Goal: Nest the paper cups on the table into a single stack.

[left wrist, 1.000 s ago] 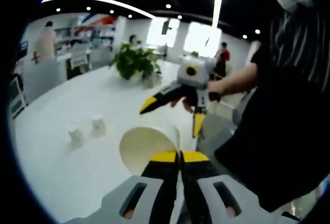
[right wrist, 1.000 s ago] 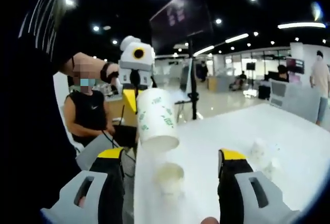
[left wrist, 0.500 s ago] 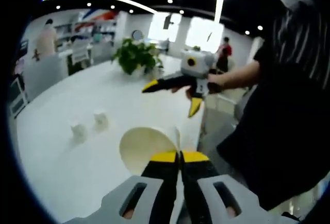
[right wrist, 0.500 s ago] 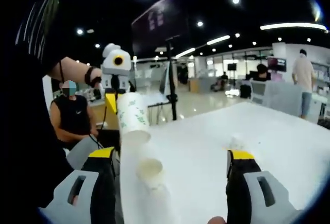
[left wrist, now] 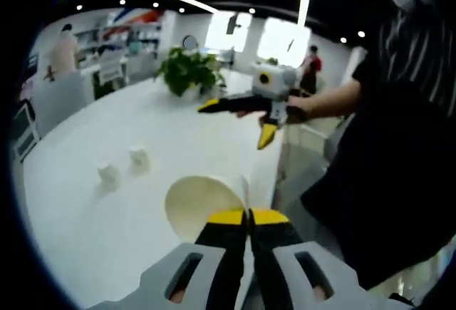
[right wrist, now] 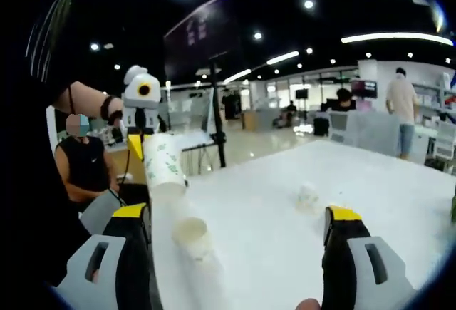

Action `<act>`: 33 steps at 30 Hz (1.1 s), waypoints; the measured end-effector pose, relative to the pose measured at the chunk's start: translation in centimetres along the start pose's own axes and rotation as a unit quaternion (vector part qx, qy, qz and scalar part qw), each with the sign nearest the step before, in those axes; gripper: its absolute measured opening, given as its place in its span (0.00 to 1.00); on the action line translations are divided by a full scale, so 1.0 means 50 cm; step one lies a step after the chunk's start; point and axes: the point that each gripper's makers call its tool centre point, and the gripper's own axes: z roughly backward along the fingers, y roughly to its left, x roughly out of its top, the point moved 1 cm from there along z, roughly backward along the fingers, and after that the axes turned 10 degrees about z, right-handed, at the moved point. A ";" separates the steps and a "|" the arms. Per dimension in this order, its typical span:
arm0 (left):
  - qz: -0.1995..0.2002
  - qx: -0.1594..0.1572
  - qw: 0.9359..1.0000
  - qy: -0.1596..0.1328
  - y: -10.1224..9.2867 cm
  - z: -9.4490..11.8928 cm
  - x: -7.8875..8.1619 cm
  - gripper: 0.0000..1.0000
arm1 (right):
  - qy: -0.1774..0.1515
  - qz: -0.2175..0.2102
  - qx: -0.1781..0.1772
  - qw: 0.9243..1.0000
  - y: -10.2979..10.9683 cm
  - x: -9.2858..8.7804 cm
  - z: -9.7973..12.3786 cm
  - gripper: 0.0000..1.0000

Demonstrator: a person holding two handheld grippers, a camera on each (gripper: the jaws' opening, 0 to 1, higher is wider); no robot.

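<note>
Left gripper [left wrist: 249,215]: jaws are pressed together at 6 o'clock in the left gripper view, pinching the rim of a paper cup.
Held cup [left wrist: 203,202]: its open mouth faces the camera, just past the yellow tips. In the right gripper view the same cup [right wrist: 164,166] hangs mouth down at 9 o'clock, under the left gripper [right wrist: 137,139].
Right gripper [right wrist: 235,217]: jaws are spread wide with nothing between them. In the left gripper view it floats at 1 o'clock [left wrist: 239,121], up off the table.
Cup on the table [right wrist: 191,235]: stands mouth up near the table edge, at about 7 o'clock in the right gripper view. It sits just below the held cup and a bit in front, not touching it.
Small white things [left wrist: 122,167]: two of them sit on the table at 9 o'clock in the left gripper view. They are too small to say if they are cups. One small blob [right wrist: 307,194] also shows in the right gripper view.
Table [left wrist: 178,135]: white and smooth, so I think a light cup can slide or tip.
Plant [left wrist: 187,73]: far off at 11 o'clock, not in the way.
Step now: I think it is putting the two cups together.
How to do it well: turn the held cup so it points the same way as the standing one, line them up, then push gently. The free gripper could hold the standing cup steady.
Watch out: squeezing hard could bend the thin rim.
</note>
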 end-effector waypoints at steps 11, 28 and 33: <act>-0.004 0.014 1.000 0.023 0.012 0.000 -0.014 0.00 | 0.005 0.009 -0.025 1.000 -0.027 -0.005 0.011 1.00; -0.113 0.060 0.987 0.096 0.028 -0.031 -0.032 0.00 | 0.007 -0.004 -0.040 0.999 -0.034 -0.021 0.023 1.00; -0.130 0.063 0.982 0.118 0.032 -0.041 -0.042 0.00 | 0.006 -0.010 -0.044 0.999 -0.032 -0.025 0.026 1.00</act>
